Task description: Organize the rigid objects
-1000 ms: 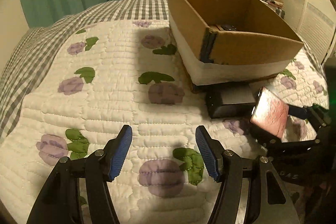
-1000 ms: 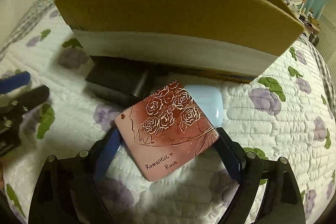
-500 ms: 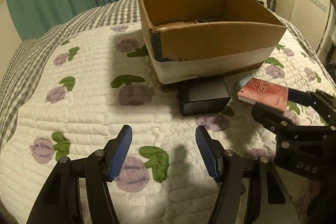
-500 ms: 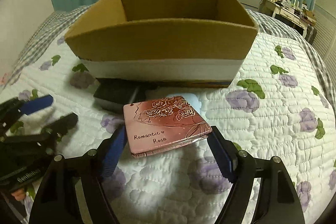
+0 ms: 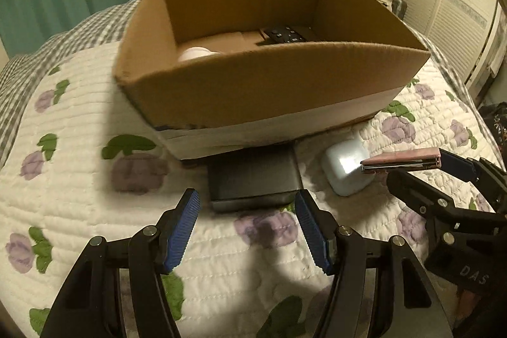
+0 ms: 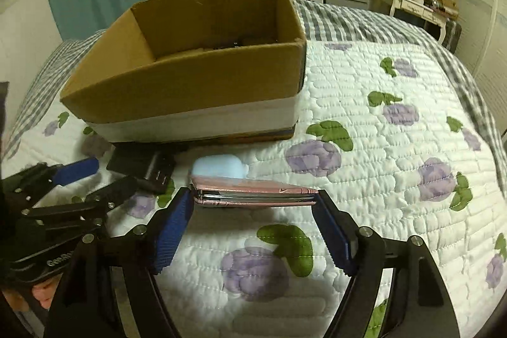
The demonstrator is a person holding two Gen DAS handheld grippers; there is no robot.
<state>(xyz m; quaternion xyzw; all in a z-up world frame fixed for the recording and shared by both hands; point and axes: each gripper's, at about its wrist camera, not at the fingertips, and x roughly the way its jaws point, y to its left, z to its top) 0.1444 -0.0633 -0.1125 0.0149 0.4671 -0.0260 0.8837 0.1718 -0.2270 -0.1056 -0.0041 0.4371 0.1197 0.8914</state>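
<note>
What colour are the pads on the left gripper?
Blue, with a ribbed surface; the left gripper pads show best in the left wrist view.

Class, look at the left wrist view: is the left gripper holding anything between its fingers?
No. The left gripper stands open over the quilt with nothing between its blue pads, the black box lying beyond them.

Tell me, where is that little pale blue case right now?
The pale blue case lies on the quilt in front of the cardboard box, right of the black box, just beyond the pink compact in the right gripper.
</note>
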